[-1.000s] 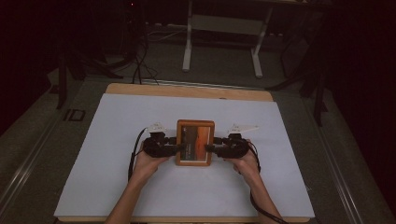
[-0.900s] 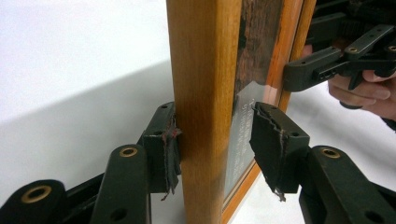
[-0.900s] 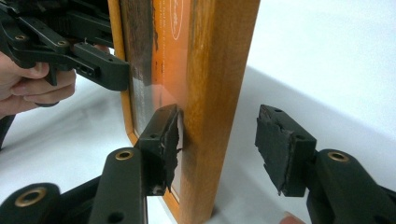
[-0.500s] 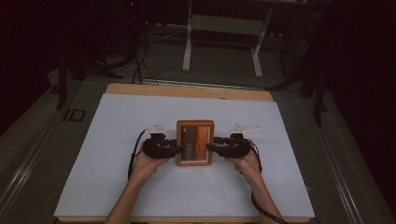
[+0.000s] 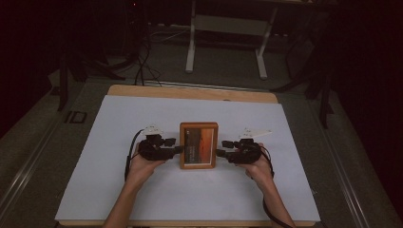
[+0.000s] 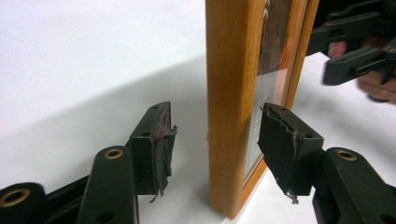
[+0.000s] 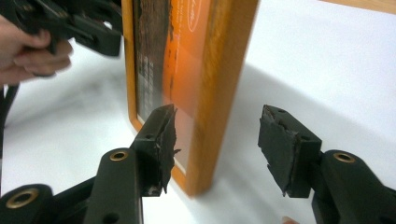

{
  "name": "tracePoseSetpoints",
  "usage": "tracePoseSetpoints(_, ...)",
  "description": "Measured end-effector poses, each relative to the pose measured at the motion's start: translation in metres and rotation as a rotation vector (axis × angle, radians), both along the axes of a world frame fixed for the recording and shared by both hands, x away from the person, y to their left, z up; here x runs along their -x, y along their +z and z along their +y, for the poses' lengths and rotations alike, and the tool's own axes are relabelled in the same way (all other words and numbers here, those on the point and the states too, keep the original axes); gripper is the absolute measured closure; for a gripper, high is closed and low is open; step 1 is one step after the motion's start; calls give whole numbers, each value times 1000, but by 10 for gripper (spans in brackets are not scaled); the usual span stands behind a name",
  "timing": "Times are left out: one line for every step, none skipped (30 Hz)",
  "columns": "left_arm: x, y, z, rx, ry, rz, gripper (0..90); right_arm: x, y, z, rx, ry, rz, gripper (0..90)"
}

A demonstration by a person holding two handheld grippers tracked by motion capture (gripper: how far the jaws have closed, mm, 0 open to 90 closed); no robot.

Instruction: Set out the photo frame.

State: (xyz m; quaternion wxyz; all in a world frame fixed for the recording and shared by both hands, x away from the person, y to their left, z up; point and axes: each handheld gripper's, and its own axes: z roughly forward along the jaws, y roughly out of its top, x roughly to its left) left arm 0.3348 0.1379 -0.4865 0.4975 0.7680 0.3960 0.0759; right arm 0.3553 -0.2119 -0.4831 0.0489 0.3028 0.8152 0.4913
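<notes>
Black jaws of the left gripper (image 6: 212,140) have just been opening and stand apart around the left edge of the wooden picture frame (image 5: 198,145), pads clear. Likewise the right gripper (image 7: 215,144) gapes astride the right edge. Beyond stretches the white table (image 5: 119,190).

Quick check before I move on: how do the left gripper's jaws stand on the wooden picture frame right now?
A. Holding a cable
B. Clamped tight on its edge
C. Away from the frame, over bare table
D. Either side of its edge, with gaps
D: in the left gripper view, the left gripper straddles the edge of the wooden picture frame; its jaws have just been opening, with visible gaps on both sides.
</notes>
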Motion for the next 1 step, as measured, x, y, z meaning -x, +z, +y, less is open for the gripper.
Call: tracePoseSetpoints(3,2,3,-17,14,-10,432,3,1,-5,12,-8,-3,444)
